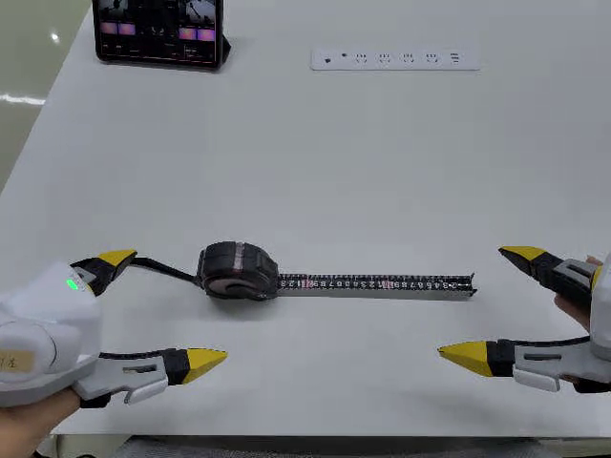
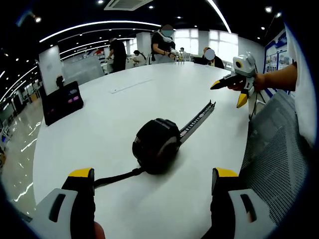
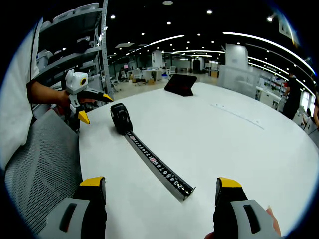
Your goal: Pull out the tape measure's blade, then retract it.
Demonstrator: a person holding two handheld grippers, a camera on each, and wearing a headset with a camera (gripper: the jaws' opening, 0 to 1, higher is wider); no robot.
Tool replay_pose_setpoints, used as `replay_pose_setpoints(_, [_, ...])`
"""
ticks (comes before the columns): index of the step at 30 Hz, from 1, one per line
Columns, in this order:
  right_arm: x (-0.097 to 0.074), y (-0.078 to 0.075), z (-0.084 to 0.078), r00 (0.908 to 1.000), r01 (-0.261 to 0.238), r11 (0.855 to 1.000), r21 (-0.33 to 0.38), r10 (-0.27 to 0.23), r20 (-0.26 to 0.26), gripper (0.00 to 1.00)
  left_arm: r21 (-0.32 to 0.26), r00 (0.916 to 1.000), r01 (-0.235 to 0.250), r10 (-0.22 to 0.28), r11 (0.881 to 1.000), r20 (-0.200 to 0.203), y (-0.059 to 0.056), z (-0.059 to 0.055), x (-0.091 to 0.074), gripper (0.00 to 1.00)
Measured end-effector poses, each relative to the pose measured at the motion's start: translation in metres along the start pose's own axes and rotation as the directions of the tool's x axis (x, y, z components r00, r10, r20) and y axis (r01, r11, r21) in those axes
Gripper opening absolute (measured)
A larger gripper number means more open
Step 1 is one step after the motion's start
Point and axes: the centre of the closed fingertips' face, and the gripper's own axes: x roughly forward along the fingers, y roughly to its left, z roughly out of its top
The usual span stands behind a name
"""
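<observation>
A black tape measure (image 1: pixel 237 272) lies on the white table (image 1: pixel 286 172), its blade (image 1: pixel 377 283) drawn out to the right and lying flat. A black wrist strap (image 1: pixel 162 270) trails from its left side. My left gripper (image 1: pixel 170 310) stands open just left of the case (image 2: pixel 156 144), its yellow fingertips (image 2: pixel 81 173) on either side of the strap, touching nothing. My right gripper (image 1: pixel 482 303) is open too, a short way right of the blade's end hook (image 3: pixel 187 191). The blade (image 3: pixel 155 165) runs away from it toward the case (image 3: pixel 121 117).
A dark tablet (image 1: pixel 160 31) stands at the table's far left, and a white power strip (image 1: pixel 394 59) lies at the far middle. A grey mesh chair (image 3: pixel 45 164) sits at the near edge. People stand beyond the table (image 2: pixel 164 42).
</observation>
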Motion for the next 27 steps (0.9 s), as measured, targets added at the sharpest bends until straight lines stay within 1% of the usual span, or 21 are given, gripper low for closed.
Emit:
replay_pose_setpoints(5, [-0.002, 0.001, -0.003, 1.0000, 0.009, 1.000, -0.001, -0.009, -0.003, 0.91, -0.011, 1.0000, -0.004, 0.004, 1.000, 0.007, 0.000, -0.002, -0.002, 0.96])
replay_pose_setpoints(8, [-0.003, 0.002, -0.004, 0.9999, 0.014, 1.000, -0.003, -0.014, -0.005, 0.91, -0.016, 1.0000, -0.006, 0.007, 1.000, 0.004, 0.000, -0.005, -0.002, 0.96])
replay_pose_setpoints(12, [-0.002, 0.004, -0.009, 0.9998, 0.014, 1.000, -0.001, -0.014, -0.017, 0.92, -0.045, 1.0000, -0.003, 0.004, 0.999, 0.007, -0.002, -0.007, -0.002, 0.95])
replay_pose_setpoints(19, [-0.001, 0.008, -0.011, 0.9997, 0.010, 1.000, 0.000, -0.010, -0.021, 0.93, -0.050, 1.0000, -0.005, 0.005, 0.999, 0.002, -0.003, -0.011, -0.005, 0.96])
replay_pose_setpoints(23, [0.000, 0.008, -0.011, 0.9997, 0.010, 1.000, -0.004, -0.010, -0.023, 0.94, -0.055, 0.9999, -0.014, 0.014, 0.998, 0.002, -0.001, -0.011, -0.006, 0.97])
replay_pose_setpoints(27, [0.000, 0.006, -0.011, 0.9997, 0.009, 1.000, -0.007, -0.009, -0.023, 0.94, -0.056, 0.9999, -0.012, 0.012, 0.998, 0.002, -0.002, -0.011, -0.007, 0.97])
